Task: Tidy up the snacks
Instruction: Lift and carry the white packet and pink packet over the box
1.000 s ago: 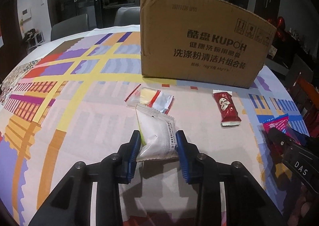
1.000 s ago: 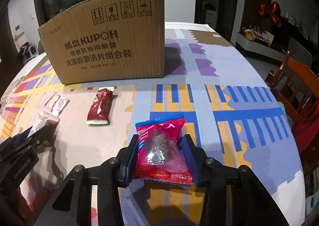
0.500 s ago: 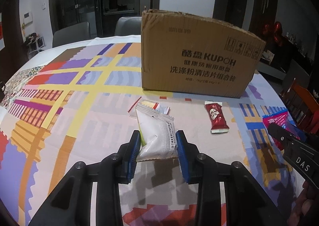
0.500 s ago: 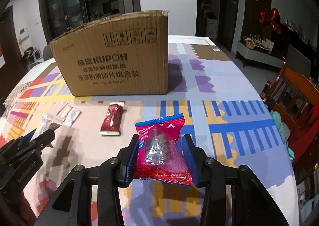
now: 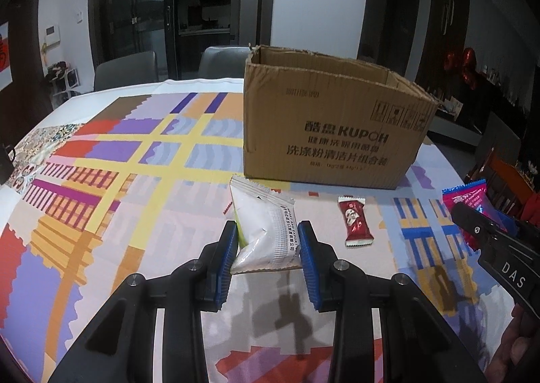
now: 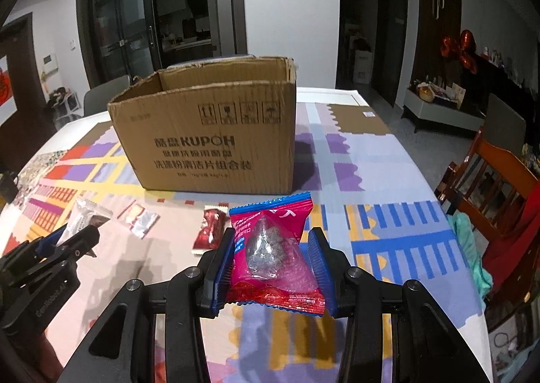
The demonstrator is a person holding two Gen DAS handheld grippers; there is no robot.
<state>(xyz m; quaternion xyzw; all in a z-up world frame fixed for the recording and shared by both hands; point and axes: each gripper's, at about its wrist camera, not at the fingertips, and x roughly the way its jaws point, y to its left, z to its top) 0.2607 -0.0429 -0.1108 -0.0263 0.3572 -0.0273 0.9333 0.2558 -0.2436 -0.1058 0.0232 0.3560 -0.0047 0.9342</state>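
My left gripper (image 5: pixel 266 251) is shut on a white snack packet (image 5: pixel 265 227) and holds it above the table. My right gripper (image 6: pixel 271 261) is shut on a red snack packet (image 6: pixel 273 248), also held above the table. An open cardboard box (image 5: pixel 334 126) stands ahead of both; it shows in the right wrist view (image 6: pixel 209 140) too. A dark red candy bar (image 5: pixel 354 226) lies on the cloth in front of the box. A small clear-and-red packet (image 6: pixel 138 217) lies left of it. The left gripper (image 6: pixel 72 241) shows at the lower left of the right wrist view.
The table carries a colourful patterned cloth (image 5: pixel 101 187). Grey chairs (image 5: pixel 125 71) stand behind the table. A wooden chair (image 6: pixel 489 180) stands at the table's right edge, with a teal cloth (image 6: pixel 472 248) beside it.
Both grippers have risen with their packets; the box's open top has come into view. The small clear packet is now hidden behind the white packet in the left wrist view.
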